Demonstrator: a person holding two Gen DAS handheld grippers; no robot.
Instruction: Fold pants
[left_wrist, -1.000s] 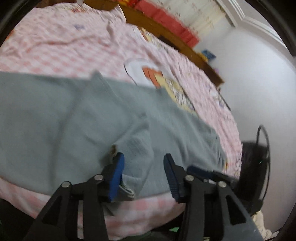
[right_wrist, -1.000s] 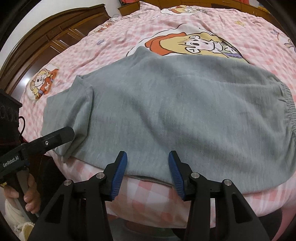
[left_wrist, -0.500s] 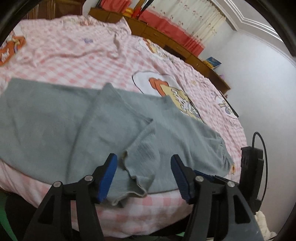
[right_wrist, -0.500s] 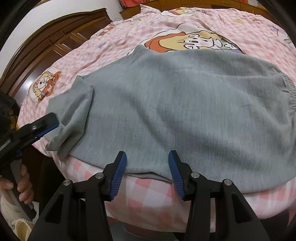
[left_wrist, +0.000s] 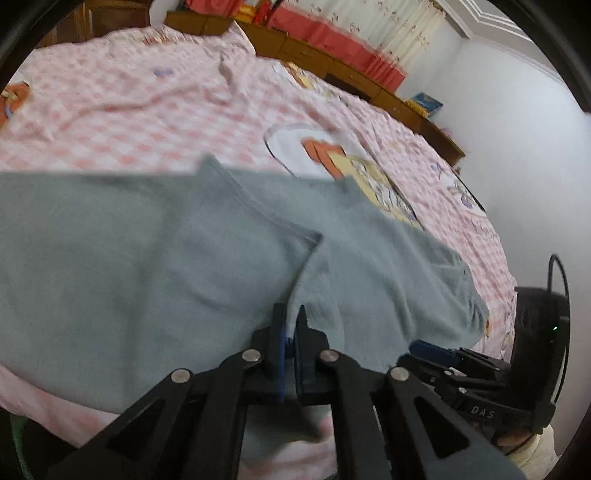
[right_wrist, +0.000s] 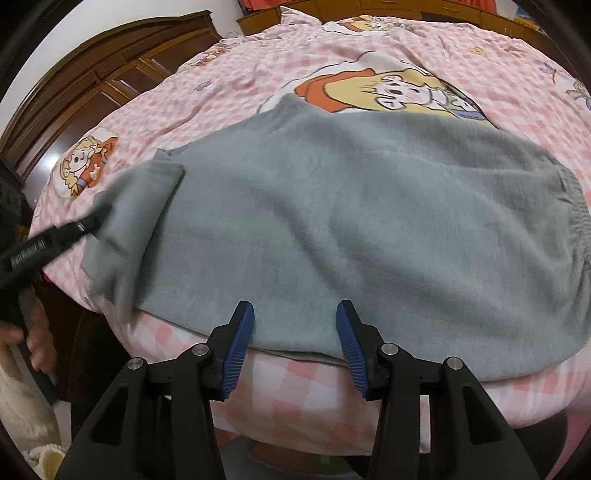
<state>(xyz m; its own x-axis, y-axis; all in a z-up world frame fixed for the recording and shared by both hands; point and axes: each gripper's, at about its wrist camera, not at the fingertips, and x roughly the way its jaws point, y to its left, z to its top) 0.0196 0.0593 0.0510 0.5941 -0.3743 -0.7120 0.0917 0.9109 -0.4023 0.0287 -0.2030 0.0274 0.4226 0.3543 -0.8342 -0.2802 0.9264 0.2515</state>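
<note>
1. The left gripper (left_wrist: 291, 325) has just snapped its jaws together, and they pinch a fold of the grey pants (left_wrist: 155, 258) at the cuff end of a leg, the cloth rising out from between the two pads.
2. The right gripper (right_wrist: 295, 339) has its jaws spread. They hover over the near long edge of the pants (right_wrist: 369, 221) with nothing pressed between them; the blue pads (right_wrist: 240, 350) stand clear on either side of that edge.
3. In the right wrist view the left gripper (right_wrist: 94, 219) reaches in from the left and meets the leg end, which is blurred and partly folded over onto itself.
4. The pants lie spread flat across the near part of the bed, the elastic waistband (right_wrist: 576, 218) at the right and the leg end at the left.
5. Under them is a pink checked bedspread (right_wrist: 221, 74) with cartoon figures printed on it.
6. A dark wooden headboard (right_wrist: 92, 85) stands beyond the bed at the left.
7. A hand (right_wrist: 35, 343) grips the left gripper's handle at the far left edge.
</note>
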